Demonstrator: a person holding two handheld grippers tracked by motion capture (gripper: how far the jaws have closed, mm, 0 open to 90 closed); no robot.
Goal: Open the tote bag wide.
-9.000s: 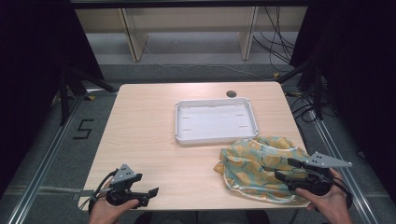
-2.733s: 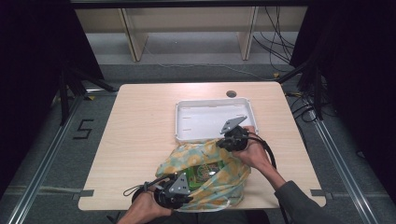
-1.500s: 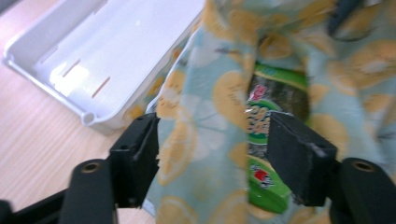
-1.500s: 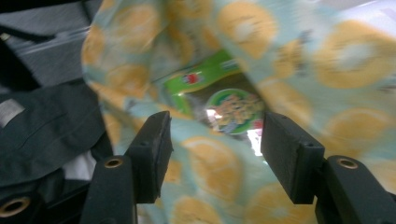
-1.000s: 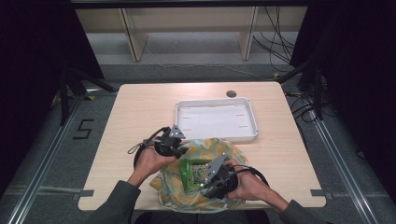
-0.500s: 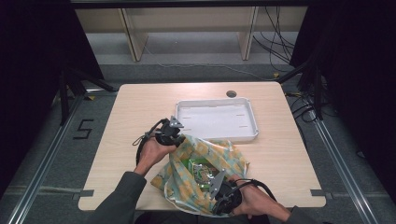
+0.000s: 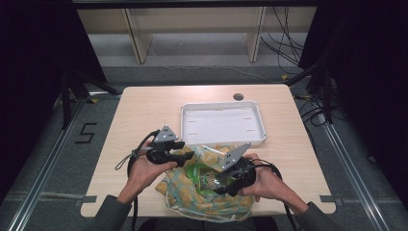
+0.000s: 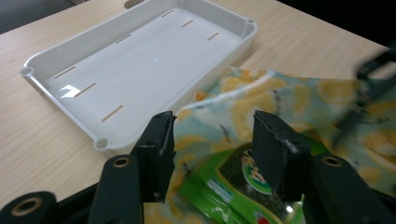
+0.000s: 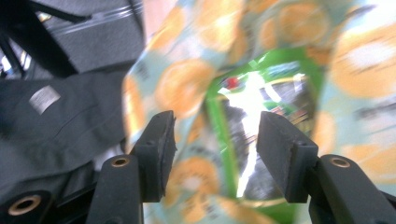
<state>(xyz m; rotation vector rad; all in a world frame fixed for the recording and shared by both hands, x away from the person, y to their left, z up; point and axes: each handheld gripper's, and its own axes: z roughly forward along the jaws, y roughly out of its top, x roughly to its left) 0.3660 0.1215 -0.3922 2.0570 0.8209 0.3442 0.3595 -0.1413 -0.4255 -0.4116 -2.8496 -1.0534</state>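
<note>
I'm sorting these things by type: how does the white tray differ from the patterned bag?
The white tray is rigid, plain and rectangular; the patterned bag is soft, crumpled and printed with orange fruit slices. The tray lies empty; the bag holds a green packet. The tray sits farther back on the table, untouched; the bag lies at the near edge between the left gripper and the right gripper. Both are open containers resting on the table.
</note>
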